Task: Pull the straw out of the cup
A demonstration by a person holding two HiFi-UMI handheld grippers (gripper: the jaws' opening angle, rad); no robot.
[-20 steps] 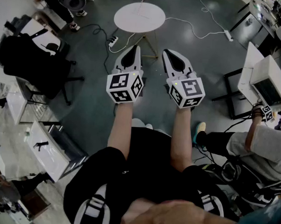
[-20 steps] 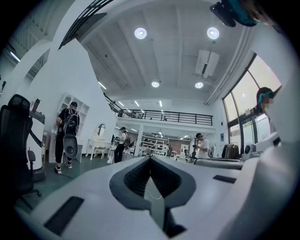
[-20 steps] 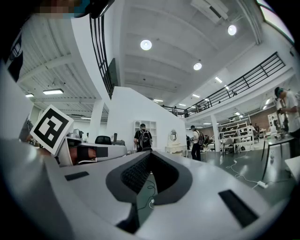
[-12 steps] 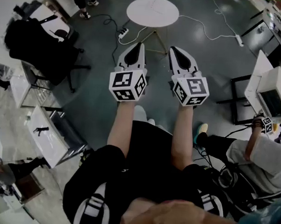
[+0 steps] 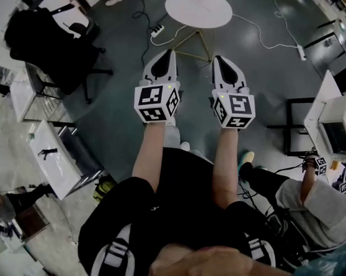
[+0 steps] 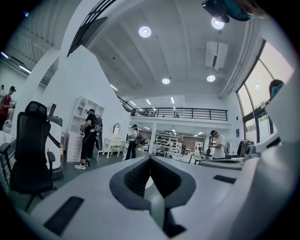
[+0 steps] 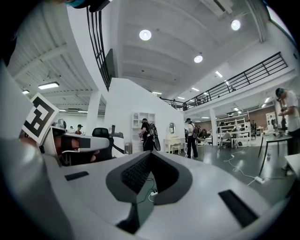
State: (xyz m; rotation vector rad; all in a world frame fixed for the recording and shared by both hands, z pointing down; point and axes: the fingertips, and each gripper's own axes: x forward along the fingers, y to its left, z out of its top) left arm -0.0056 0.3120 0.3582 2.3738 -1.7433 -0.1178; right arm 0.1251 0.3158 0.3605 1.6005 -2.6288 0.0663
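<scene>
The left gripper [image 6: 150, 158] has its fingers [image 6: 132, 177] closed tip to tip with nothing held, leaving only a small diamond-shaped gap behind the tips. The right gripper [image 7: 149, 155] is the same, its fingers [image 7: 135, 174] pressed together and empty. In the head view the left gripper [image 5: 167, 53] and the right gripper [image 5: 220, 59] are held out level side by side, near each other but apart. Each has a marker cube [image 5: 156, 103] at the end nearest the person's forearms [image 5: 150, 153]. Just past the tips stands a round white counter [image 5: 198, 9] on thin legs, with a power strip [image 5: 156, 31] and its cable on the grey floor [image 5: 117, 109] beside it. Whether the cup and straw stand on that counter is too small to tell, and neither gripper view shows them. Further out, a black office chair [image 5: 51, 43] sits to the left and a seated person [image 5: 316, 206] is at the right edge. The left gripper view looks across an open hall with the black chair [image 6: 30, 150] at its left and people standing [image 6: 89, 138] further off. The right gripper view shows two people with backpacks [image 7: 149, 133].
</scene>
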